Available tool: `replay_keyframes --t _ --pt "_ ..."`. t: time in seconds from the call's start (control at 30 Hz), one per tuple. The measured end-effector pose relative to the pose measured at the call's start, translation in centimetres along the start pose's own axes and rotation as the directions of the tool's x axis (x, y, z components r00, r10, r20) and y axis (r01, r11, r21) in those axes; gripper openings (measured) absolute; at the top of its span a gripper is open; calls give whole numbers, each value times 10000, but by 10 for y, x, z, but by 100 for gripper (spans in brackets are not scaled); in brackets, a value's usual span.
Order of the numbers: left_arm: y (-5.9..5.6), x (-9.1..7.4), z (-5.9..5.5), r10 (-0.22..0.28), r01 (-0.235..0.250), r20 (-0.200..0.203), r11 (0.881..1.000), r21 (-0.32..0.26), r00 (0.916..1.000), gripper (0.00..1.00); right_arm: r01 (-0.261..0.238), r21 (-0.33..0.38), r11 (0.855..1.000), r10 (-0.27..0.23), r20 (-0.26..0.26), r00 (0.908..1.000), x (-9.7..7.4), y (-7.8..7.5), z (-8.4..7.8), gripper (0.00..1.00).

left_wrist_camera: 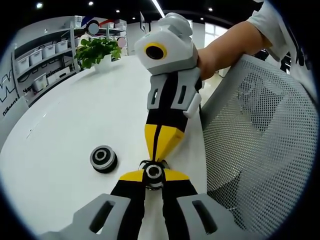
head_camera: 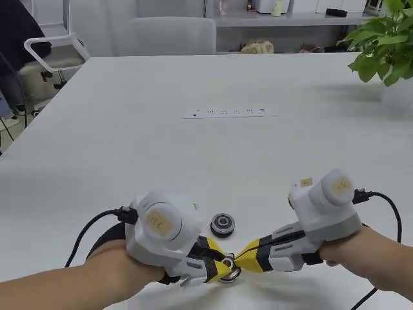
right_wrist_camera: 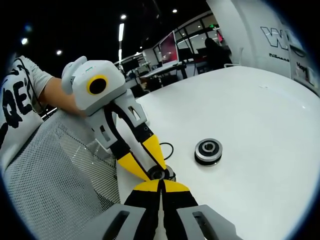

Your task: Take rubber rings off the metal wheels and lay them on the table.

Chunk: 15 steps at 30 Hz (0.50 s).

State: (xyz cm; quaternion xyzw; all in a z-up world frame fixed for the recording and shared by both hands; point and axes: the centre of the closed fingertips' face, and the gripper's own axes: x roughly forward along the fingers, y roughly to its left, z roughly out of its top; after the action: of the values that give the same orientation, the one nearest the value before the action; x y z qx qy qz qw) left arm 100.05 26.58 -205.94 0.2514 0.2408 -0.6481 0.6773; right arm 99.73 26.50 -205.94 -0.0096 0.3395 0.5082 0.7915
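Left tool (head_camera: 222, 268) pinches metal wheel (left_wrist_camera: 153, 172) steady so right tool (right_wrist_camera: 160, 184), tips pressed together, can peel its rubber ring (right_wrist_camera: 168, 173).

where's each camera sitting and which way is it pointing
head view: on the headset, looking down the table; both forearms, left gripper and right gripper show.
left gripper view: on the left gripper, facing the right gripper and plant; own jaws show.
right gripper view: on the right gripper, facing the left gripper and chair; own jaws show.
shared: all see the held wheel and loose wheel.
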Motion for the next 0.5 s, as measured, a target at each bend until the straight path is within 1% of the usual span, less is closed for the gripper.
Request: replay_keyframes --t 0.5 --pt "0 0 0 19 -19 -27 10000 27 10000 6 56 -34 10000 -56 -13 10000 -1 0 0 0"
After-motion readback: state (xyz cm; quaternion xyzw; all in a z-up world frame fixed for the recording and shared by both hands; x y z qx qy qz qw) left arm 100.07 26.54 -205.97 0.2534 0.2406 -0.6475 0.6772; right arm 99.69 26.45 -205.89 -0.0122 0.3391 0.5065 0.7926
